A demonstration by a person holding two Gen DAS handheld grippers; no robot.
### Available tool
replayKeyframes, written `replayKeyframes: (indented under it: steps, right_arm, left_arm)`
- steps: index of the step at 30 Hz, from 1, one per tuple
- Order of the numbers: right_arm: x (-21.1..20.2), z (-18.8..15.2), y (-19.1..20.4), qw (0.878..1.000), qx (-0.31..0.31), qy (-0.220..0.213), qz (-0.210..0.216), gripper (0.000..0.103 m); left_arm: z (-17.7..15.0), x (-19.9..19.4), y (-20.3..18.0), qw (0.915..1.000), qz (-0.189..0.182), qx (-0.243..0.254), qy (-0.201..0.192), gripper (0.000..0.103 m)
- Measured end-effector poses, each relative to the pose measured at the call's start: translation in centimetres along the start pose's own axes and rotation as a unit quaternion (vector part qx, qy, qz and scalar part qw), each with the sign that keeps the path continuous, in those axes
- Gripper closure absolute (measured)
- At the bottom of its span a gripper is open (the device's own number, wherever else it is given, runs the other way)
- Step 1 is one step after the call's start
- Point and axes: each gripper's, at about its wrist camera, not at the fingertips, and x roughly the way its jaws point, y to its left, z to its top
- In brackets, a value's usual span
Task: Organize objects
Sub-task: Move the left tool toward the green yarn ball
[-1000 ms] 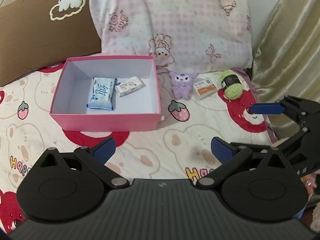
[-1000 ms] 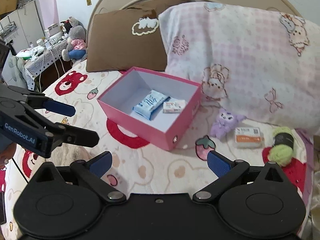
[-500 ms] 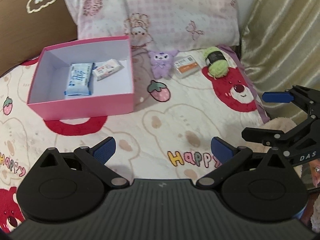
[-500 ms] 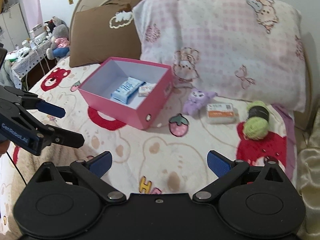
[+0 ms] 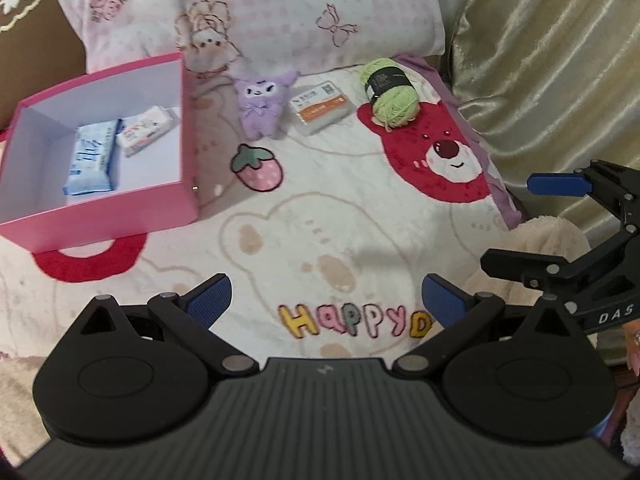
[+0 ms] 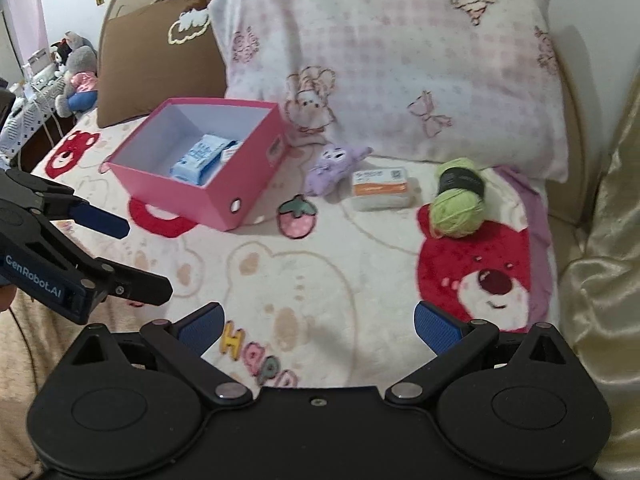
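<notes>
Yarn (image 5: 391, 94), a plush toy (image 5: 260, 104) and a small packet (image 5: 319, 107) lie on the bed beside the pink box (image 5: 96, 216). I hold both tongs, left (image 5: 325, 300) and right (image 6: 317, 322), spread apart and empty.

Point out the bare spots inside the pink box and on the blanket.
Inside the pink cardboard box, the left half is bare; the blue tissue pack and white packet fill the right. The blanket is free before both open grippers; the purple plush, orange-labelled case and green yarn crowd the pillow.
</notes>
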Motion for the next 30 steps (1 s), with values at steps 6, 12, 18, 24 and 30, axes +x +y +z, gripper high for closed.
replayKeyframes:
  steps: [6, 12, 18, 24, 30]
  right_arm:
    - [0.6, 0.2, -2.7, 0.999, 0.026, -0.023, -0.01, 0.001]
    - [1.0, 1.0, -6.3, 0.994, 0.07, -0.084, -0.009, 0.001]
    - [3.1, 2.8, -10.1, 0.982, 0.142, -0.124, -0.011, 0.001]
    - [6.6, 5.4, -12.8, 0.966, 0.24, -0.098, 0.019, 0.001]
    - [9.9, 7.2, -13.7, 0.968, 0.232, -0.099, 0.005, 0.001]
  left_arm:
    - [1.9, 1.8, -0.8, 0.9992, -0.035, -0.015, -0.007, 0.0]
    - [4.5, 3.7, -0.8, 0.9952, -0.07, -0.067, -0.016, 0.0]
    - [6.3, 6.6, -0.8, 0.9922, -0.064, -0.099, -0.042, 0.0]
    - [8.1, 9.7, -1.6, 0.9929, -0.051, -0.087, -0.063, 0.002]
    - [9.7, 13.1, -2.9, 0.993, -0.012, -0.062, -0.099, 0.002]
